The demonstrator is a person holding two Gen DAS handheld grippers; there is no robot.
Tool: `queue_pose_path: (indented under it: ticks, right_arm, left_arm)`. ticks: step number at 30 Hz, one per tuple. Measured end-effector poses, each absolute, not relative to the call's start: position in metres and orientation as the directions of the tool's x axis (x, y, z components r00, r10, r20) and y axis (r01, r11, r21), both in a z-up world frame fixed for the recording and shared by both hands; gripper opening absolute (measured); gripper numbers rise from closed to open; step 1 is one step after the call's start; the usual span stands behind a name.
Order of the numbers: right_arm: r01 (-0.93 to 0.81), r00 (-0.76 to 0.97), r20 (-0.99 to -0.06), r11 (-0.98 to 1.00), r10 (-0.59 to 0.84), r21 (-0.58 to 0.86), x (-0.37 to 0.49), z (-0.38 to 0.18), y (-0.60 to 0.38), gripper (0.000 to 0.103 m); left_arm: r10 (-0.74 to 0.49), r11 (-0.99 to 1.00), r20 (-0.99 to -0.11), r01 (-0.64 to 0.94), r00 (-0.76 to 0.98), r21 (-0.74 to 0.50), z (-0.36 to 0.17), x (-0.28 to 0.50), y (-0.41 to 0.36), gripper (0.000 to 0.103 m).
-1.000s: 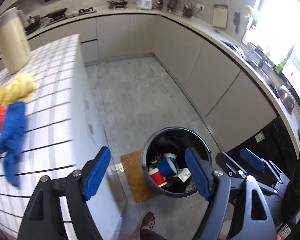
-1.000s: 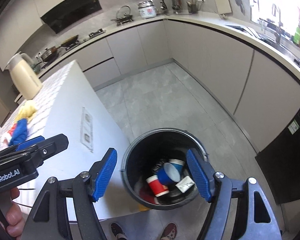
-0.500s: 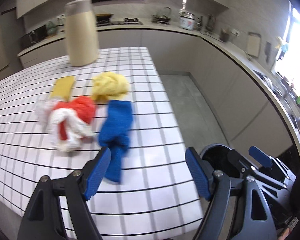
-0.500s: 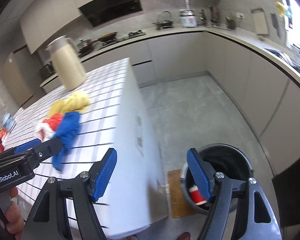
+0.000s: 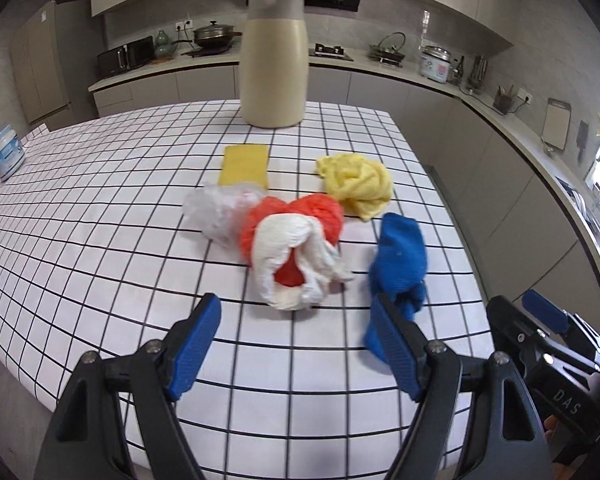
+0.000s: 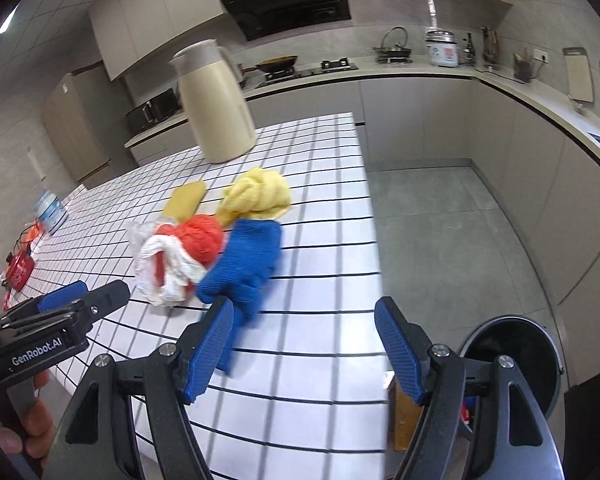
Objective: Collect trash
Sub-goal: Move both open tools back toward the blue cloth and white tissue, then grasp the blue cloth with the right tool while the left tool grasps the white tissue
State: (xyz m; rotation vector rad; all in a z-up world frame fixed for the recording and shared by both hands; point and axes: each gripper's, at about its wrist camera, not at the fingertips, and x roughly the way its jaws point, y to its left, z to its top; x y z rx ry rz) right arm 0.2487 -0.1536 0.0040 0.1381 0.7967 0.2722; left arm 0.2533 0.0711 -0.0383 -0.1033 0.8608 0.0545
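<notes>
On the checked table (image 5: 100, 240) (image 6: 324, 280) lies a heap of crumpled things: a white and red wad (image 5: 296, 264) (image 6: 168, 268), a clear plastic bag (image 5: 216, 212), a blue cloth (image 5: 400, 260) (image 6: 248, 268), a yellow cloth (image 5: 360, 184) (image 6: 260, 196) and a flat yellow sponge (image 5: 244, 164) (image 6: 186, 200). My left gripper (image 5: 296, 352) hangs open just short of the white wad, nothing between its fingers. My right gripper (image 6: 304, 352) is open too, its left finger over the blue cloth's near end. The black trash bin (image 6: 512, 356) stands on the floor at the right.
A tall cream jug (image 5: 274, 60) (image 6: 216, 100) stands at the table's far end. A small white and blue tub (image 5: 4, 152) (image 6: 52, 210) and red items (image 6: 20, 268) sit at the left edge. Grey floor (image 6: 440, 220) and cabinets run along the right.
Both grippers have swung left from over the trash bin to above the table. The heap of cloths now lies ahead of them; both stayed open and empty.
</notes>
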Motion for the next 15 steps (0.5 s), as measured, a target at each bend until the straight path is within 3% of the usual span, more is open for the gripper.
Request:
queue_pose_path:
  ticks: [15]
  right_arm:
    - [-0.211, 0.620, -0.723, 0.952, 0.306, 0.222, 0.281, -0.019, -0.094, 0.077]
  left_arm:
    - [-0.008, 0.994, -0.791, -0.079, 0.612, -0.072, -0.066, 0.281, 0.105, 0.078]
